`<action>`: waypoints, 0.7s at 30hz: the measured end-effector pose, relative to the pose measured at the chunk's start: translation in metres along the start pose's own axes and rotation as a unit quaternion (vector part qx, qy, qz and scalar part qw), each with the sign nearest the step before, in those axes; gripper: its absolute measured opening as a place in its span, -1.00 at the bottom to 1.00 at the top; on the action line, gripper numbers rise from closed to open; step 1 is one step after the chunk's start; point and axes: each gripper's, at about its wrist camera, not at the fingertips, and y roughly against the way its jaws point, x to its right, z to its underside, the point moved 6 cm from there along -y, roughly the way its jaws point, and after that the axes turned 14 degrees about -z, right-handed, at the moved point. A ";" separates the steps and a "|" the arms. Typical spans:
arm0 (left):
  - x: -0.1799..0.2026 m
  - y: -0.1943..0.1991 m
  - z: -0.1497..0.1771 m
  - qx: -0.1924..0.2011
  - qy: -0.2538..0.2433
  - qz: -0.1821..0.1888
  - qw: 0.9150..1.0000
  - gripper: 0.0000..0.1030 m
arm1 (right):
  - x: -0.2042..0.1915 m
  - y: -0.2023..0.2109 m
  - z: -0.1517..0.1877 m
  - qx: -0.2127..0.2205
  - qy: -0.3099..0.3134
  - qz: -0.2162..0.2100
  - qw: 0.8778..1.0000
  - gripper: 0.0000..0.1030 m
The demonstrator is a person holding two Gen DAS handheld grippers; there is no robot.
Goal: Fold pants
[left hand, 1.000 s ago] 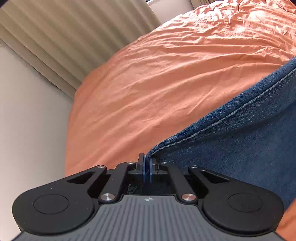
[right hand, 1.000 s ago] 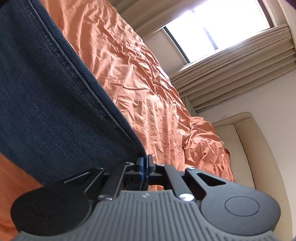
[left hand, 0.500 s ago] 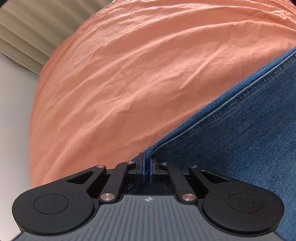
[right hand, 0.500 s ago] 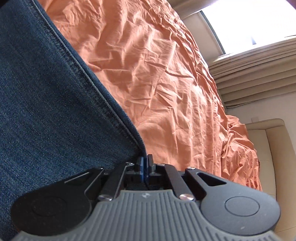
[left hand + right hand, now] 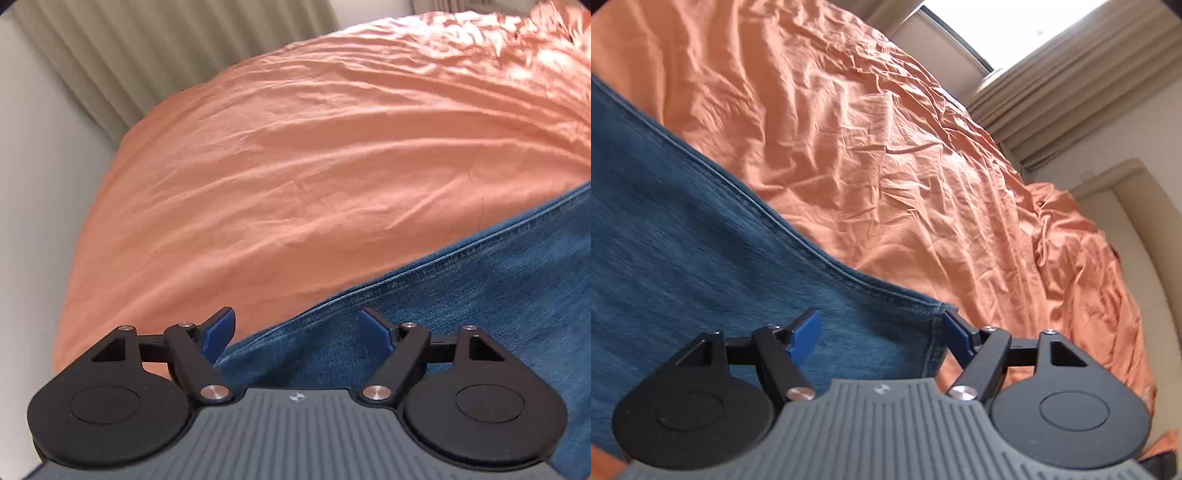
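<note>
Left gripper (image 5: 297, 329): jaws have just been opening, now wide; blue denim pants (image 5: 480, 314) lie between and ahead-right, unpinched. Right gripper (image 5: 880, 331): likewise just opened wide, denim corner between, its edge at the right blue pad (image 5: 955, 334). Wrinkled orange bedsheet (image 5: 905, 147) lies beyond.

Left gripper (image 5: 298, 328) jaws just opened wide; right gripper (image 5: 881, 328) likewise

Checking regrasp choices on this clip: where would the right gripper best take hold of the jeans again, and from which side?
Take the jeans at the stitched corner by the right gripper, coming in from the bare sheet side. There the hem and side seam meet, a doubled edge lying flat, which the open fingers can slide around.
</note>
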 end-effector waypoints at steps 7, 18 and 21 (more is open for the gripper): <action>-0.104 0.048 0.080 -0.021 0.207 0.011 0.978 0.64 | -0.070 0.052 0.023 0.040 -0.141 -0.126 0.981 0.26; -0.157 -0.011 0.239 -0.068 0.574 0.119 0.807 0.64 | -0.151 0.102 0.026 0.039 -0.114 -0.159 0.980 0.15; -0.147 -0.045 0.249 -0.079 0.634 0.181 0.747 0.65 | -0.158 0.117 0.025 0.035 -0.100 -0.144 0.984 0.16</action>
